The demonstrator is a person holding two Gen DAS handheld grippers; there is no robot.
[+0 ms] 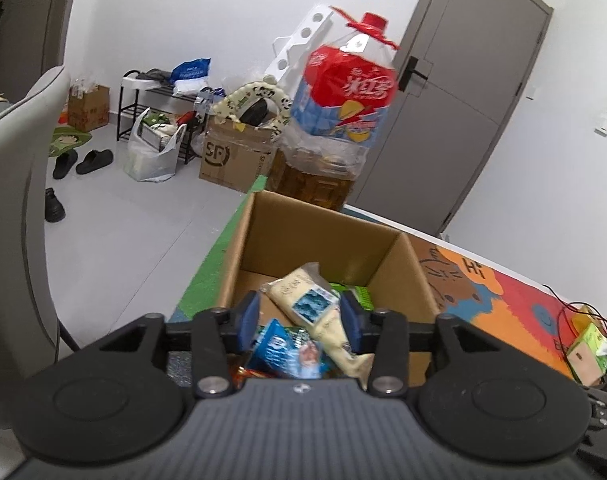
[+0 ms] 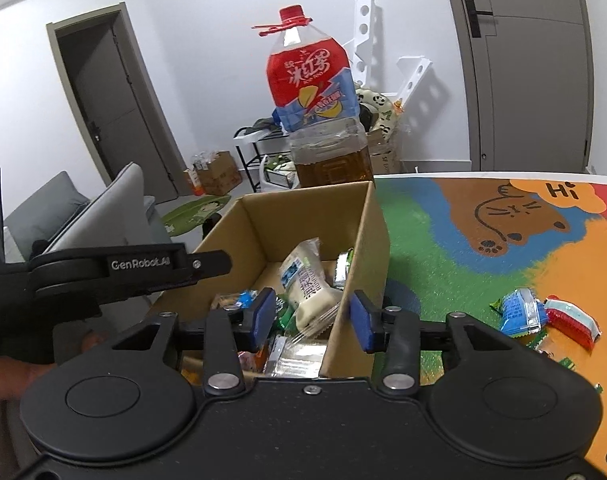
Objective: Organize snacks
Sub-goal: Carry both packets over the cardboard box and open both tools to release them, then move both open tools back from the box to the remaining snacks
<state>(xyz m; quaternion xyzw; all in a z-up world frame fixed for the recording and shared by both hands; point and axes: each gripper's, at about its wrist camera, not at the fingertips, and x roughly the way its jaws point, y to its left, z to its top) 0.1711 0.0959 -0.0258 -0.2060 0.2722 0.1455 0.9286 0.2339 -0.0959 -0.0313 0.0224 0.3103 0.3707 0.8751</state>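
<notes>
An open cardboard box [image 1: 315,232] stands on the colourful mat with several snack packets inside. My left gripper [image 1: 301,324] hovers over its near edge, open, with a long white packet [image 1: 307,304] and a blue packet [image 1: 281,350] lying below the gap between its pads, untouched. My right gripper [image 2: 312,319] is open too, straddling the box's right wall [image 2: 367,240] near the front corner, with the white packet [image 2: 307,280] just beyond it. One finger [image 2: 207,266] of the left gripper reaches over the box from the left. Loose on the mat to the right lie a blue packet [image 2: 519,312] and a red packet [image 2: 571,320].
A large iced-tea bottle [image 2: 319,120] stands right behind the box. The table edge runs along the box's left side, with a grey chair [image 1: 15,200] beyond it. A tissue box [image 1: 587,352] and cables sit at the far right. A hand [image 2: 7,372] holds the left gripper.
</notes>
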